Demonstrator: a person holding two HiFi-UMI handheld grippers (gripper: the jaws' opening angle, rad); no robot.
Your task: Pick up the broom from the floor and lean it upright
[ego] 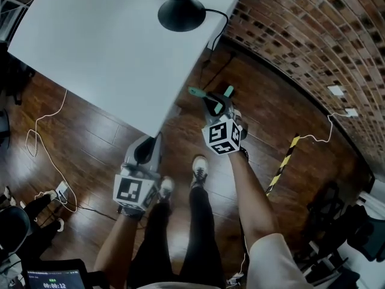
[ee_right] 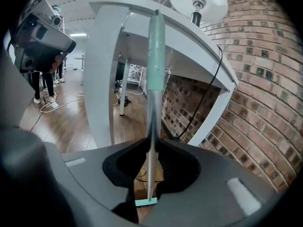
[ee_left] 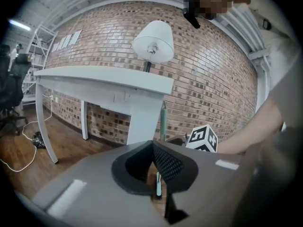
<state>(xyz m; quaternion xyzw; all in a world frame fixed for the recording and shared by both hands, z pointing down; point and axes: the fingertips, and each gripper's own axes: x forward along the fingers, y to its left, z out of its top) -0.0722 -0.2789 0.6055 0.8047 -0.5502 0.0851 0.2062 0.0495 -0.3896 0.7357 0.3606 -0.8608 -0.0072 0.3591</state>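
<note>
While the broom stood nearly upright, its thin pole ran straight up between the jaws of the right gripper, which were clenched on it low on the shaft. The pale green grip sleeve rose above, in front of the corner of a white counter. The broom's foot looked to be down near the floor, though its bristles could not be made out. The left gripper hung just beside, its jaws slightly apart and grasping nothing.

The lift seemed done and the leaning was the step in hand. To do it well, the foot would likely need planting on the floor first, a little out from the support. Then the top could be tipped gently against the counter edge or the wall. The jaws should be released only once the pole rested by itself.

The wooden floor was dark and glossy, so the foot could slide. A lamp stood on the counter, its black cord trailing off the edge. A curved brick wall closed the room behind. White cables and a yellow-and-black strip lay on the floor.
</note>
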